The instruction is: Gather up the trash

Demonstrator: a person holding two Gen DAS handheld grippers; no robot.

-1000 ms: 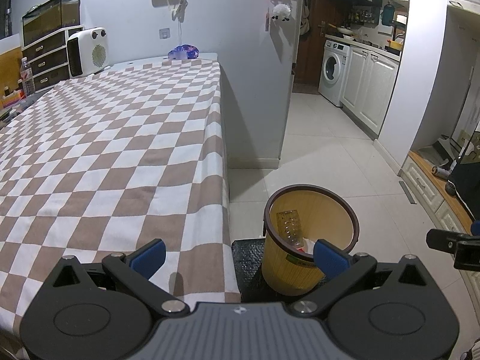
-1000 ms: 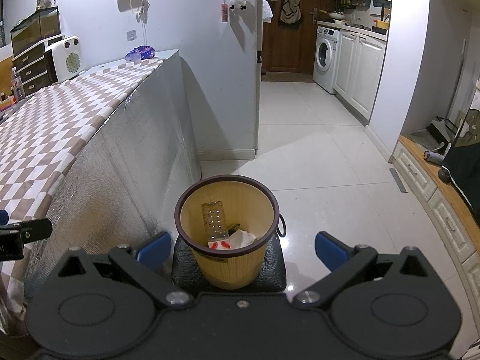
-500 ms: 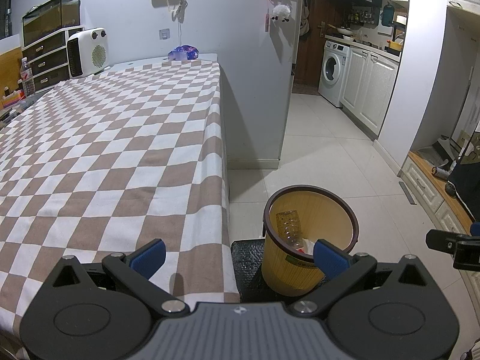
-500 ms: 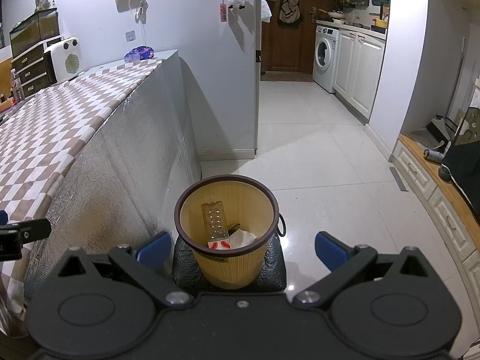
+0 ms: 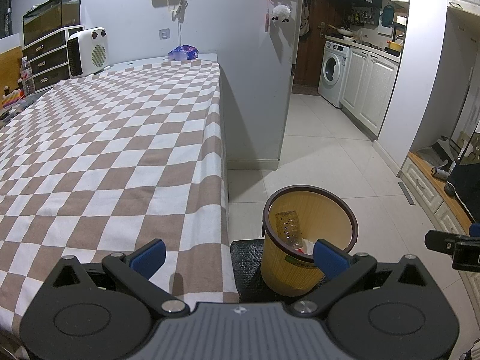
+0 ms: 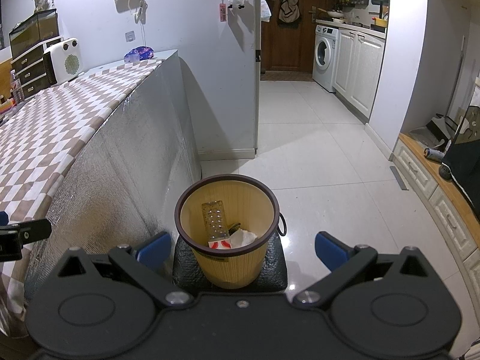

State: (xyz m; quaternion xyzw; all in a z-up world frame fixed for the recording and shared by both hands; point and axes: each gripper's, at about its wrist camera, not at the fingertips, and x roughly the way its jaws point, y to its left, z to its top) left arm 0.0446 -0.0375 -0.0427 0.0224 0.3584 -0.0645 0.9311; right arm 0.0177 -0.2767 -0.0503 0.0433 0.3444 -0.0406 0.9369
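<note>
A yellow trash bin (image 6: 228,258) with a dark rim stands on a black mat (image 6: 186,273) on the floor beside the table. Inside lie a clear plastic bottle (image 6: 214,219), crumpled white paper (image 6: 244,237) and a red-and-white scrap. The bin also shows in the left wrist view (image 5: 312,228). My right gripper (image 6: 241,247) is open and empty, just above and in front of the bin. My left gripper (image 5: 238,256) is open and empty, over the table's corner next to the bin.
The table with a brown-and-white checked cloth (image 5: 105,138) fills the left. A white heater (image 5: 87,51) and a purple bundle (image 5: 183,52) sit at its far end. White tiled floor leads to a kitchen with a washing machine (image 6: 324,57). Low drawers (image 6: 435,198) line the right.
</note>
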